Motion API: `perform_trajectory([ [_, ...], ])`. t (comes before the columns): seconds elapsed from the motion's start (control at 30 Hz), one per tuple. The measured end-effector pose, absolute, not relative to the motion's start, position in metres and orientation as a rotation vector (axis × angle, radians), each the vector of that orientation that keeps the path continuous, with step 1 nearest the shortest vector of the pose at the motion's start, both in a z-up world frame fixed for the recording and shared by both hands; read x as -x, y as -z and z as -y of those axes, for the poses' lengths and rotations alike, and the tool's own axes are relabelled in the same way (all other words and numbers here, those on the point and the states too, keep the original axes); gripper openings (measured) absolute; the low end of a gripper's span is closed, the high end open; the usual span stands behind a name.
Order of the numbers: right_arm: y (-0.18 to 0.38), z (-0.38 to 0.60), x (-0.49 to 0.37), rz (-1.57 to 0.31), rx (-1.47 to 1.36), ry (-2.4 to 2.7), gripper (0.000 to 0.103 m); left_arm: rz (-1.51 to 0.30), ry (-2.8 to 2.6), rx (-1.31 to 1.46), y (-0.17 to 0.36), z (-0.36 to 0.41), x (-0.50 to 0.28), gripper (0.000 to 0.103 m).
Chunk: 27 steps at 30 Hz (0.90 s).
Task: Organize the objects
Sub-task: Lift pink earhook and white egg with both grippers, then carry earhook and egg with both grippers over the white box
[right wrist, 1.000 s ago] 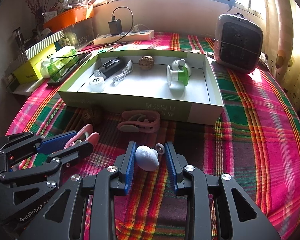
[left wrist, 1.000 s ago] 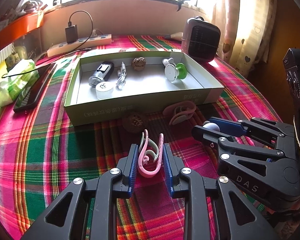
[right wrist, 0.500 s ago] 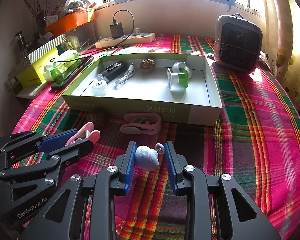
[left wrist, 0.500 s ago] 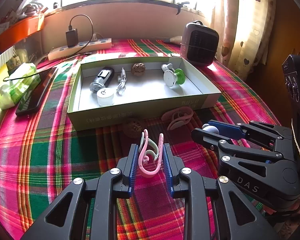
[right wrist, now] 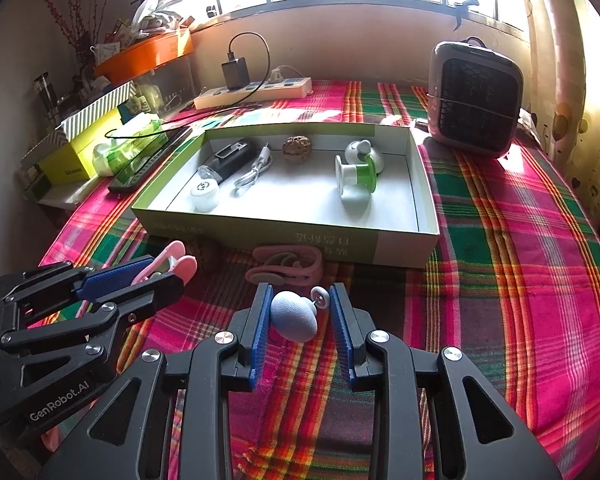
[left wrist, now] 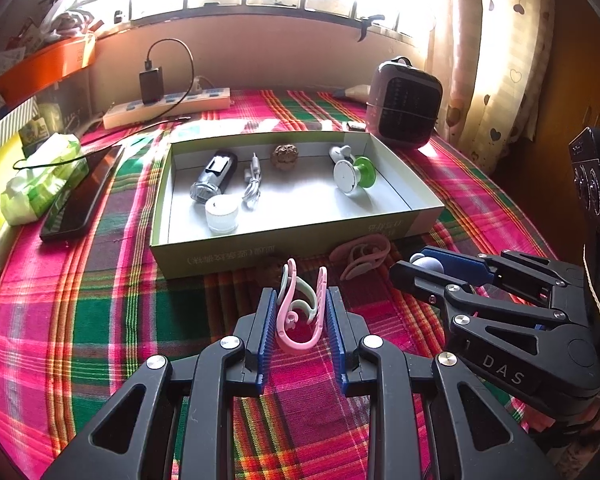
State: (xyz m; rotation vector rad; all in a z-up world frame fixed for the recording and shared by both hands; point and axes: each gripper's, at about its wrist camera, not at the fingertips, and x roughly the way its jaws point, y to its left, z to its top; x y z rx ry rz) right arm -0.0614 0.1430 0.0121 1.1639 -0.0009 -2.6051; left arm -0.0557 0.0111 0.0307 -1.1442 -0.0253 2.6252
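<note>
Two grippers side by side, near edge of table. Left gripper [left wrist: 301,312] clamps pink clip [left wrist: 300,316]; right gripper [right wrist: 300,312] clamps pale blue egg-shaped gadget [right wrist: 294,316]. Both held above plaid cloth [right wrist: 520,240], likely bound for open green box [right wrist: 260,230] just beyond, already holding small items. Heater [right wrist: 474,100] far right; sunlit window behind.

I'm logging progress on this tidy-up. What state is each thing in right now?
left gripper: shut on pink clip
right gripper: shut on pale blue knob
box: open, partly filled
pink strap: outside box, on cloth
charger: plugged into power strip
</note>
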Motion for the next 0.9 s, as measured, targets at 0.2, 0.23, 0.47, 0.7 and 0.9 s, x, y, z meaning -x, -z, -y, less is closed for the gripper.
perform_trajectory([
  [0.2,-0.018,-0.143,0.065,-0.002,-1.146,2.608,0.031,0.034,-2.633,1.137,-0.034,-0.011,0.059,0.022],
  [0.23,-0.019,-0.143,0.066,-0.002,-1.143,2.61,0.031,0.034,-2.634,1.135,-0.034,-0.011,0.06,0.022],
  [0.47,-0.026,-0.141,0.074,-0.008,-1.12,2.621,0.031,0.041,-2.644,1.117,-0.04,-0.009,0.066,0.022],
  [0.7,-0.032,-0.139,0.089,-0.014,-1.099,2.627,0.031,0.06,-2.674,1.092,-0.048,0.001,0.078,0.022],
  [0.9,-0.033,-0.136,0.101,-0.021,-1.1,2.622,0.031,0.069,-2.69,1.098,-0.049,0.008,0.087,0.022],
])
